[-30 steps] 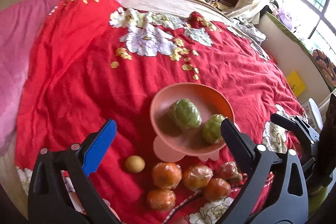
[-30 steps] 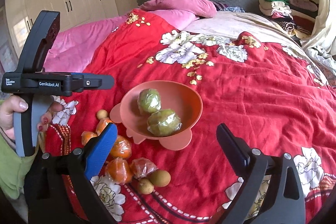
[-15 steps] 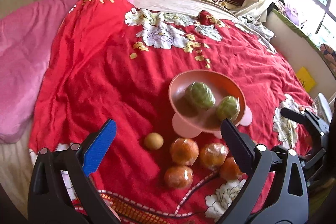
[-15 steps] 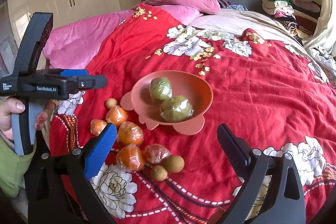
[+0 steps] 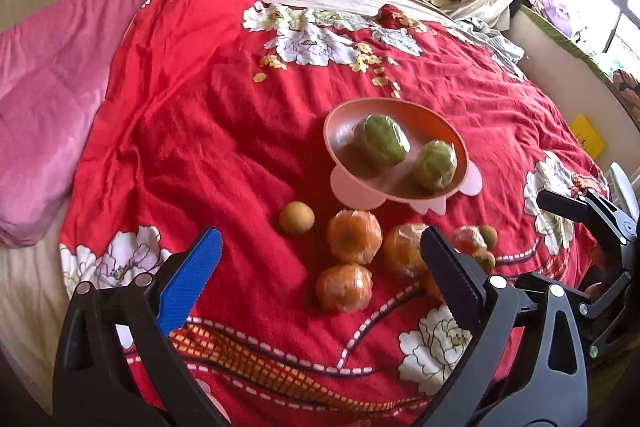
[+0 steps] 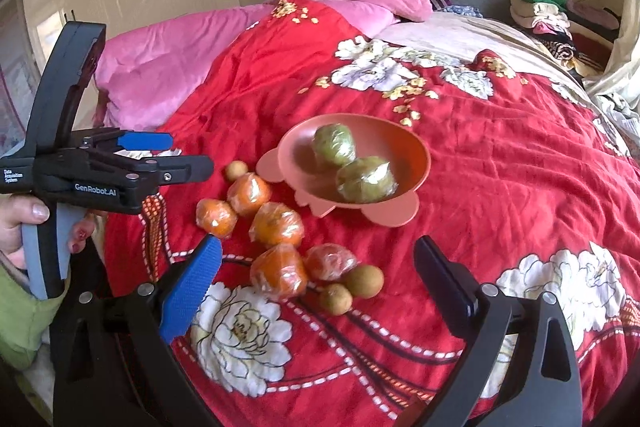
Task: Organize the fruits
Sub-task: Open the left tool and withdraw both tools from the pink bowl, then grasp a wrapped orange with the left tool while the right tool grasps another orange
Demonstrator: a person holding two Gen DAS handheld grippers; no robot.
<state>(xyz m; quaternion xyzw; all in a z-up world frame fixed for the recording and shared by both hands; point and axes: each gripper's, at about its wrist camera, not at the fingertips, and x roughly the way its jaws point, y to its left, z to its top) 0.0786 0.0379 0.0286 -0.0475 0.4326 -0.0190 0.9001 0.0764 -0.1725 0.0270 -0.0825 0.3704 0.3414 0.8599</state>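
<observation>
You held the left gripper (image 5: pixel 320 263) with its jaws spread wide, nothing between the blue pad and the black pad. Your left hand (image 6: pixel 24 227) was wrapped around its grey handle, thumb across the front, with a green sleeve (image 6: pixel 24 311) below the wrist. You held the right gripper (image 6: pixel 316 279) equally wide apart and empty. Both grippers pointed forward and slightly downward, the left one to the left of the right, well apart.

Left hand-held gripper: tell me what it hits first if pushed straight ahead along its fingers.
Probably the nearest wrapped orange, which lies between the open fingers of the left hand-held gripper, with another wrapped orange just beyond. Depth is unclear in the fisheye view; a low heading might meet the red quilt first.
</observation>
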